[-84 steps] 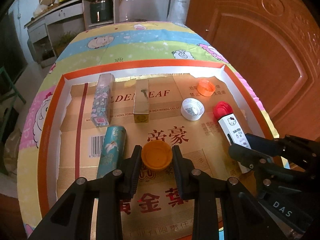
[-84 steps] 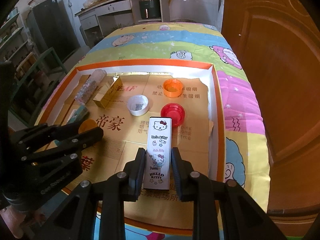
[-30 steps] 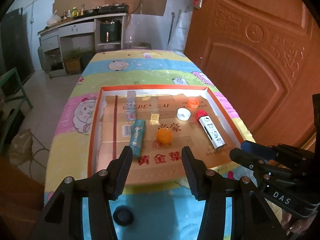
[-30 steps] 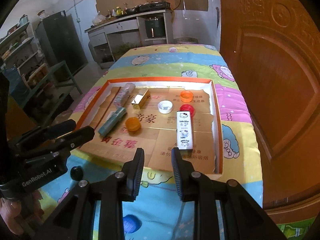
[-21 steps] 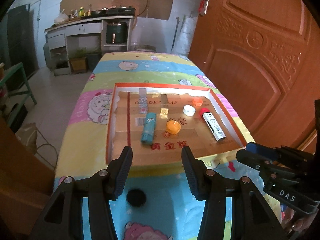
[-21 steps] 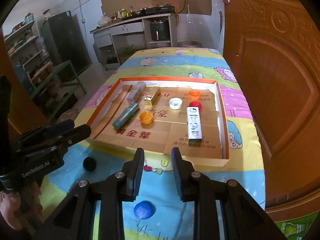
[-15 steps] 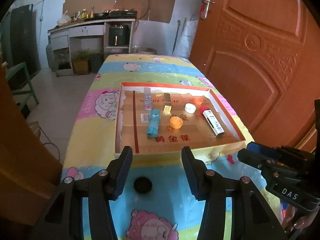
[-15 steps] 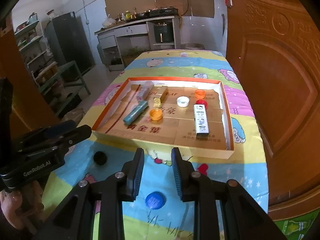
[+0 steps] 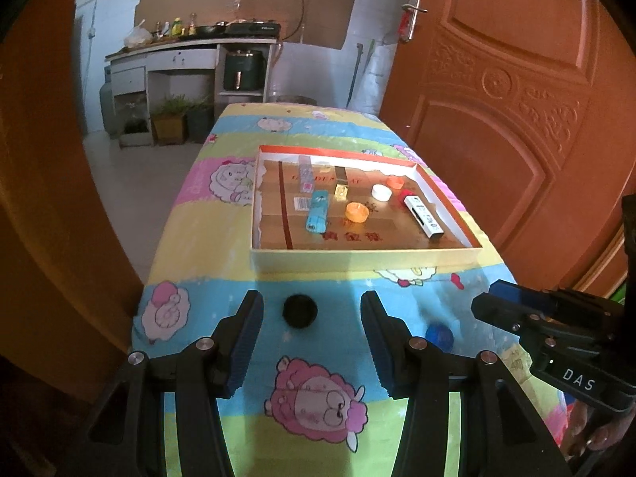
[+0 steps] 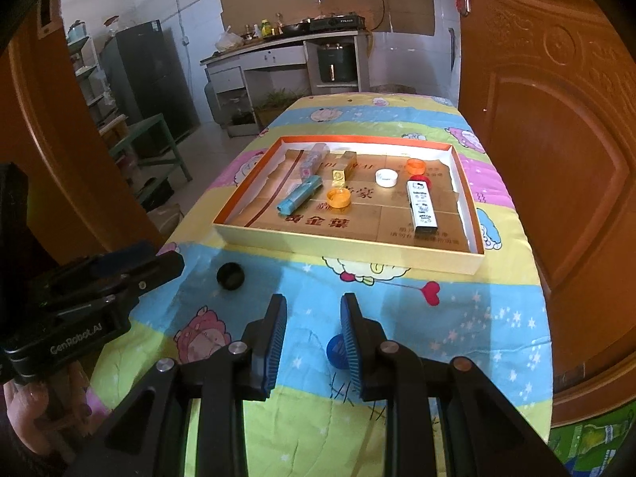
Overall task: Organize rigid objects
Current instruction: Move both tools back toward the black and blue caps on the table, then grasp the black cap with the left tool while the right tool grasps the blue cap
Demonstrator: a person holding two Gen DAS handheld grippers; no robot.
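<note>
Both grippers hang empty over the cartoon-sheep cloth (image 9: 222, 214), well short of the orange-rimmed tray (image 10: 349, 244) — the left gripper (image 9: 312, 334) with jaws wide apart, the right gripper (image 10: 314, 338) nearly closed on nothing. In the tray lie a Hello Kitty box (image 10: 422, 203), a teal tube (image 10: 299, 194) and an orange cap (image 10: 338, 198). A black cap (image 9: 300, 311) and a blue cap (image 10: 336, 351) rest on the cloth.

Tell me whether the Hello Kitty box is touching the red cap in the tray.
Cannot tell. In the right wrist view the Hello Kitty box has its far end right against the red cap, overlapping it; no gap shows, but neither view shows the contact plainly.
</note>
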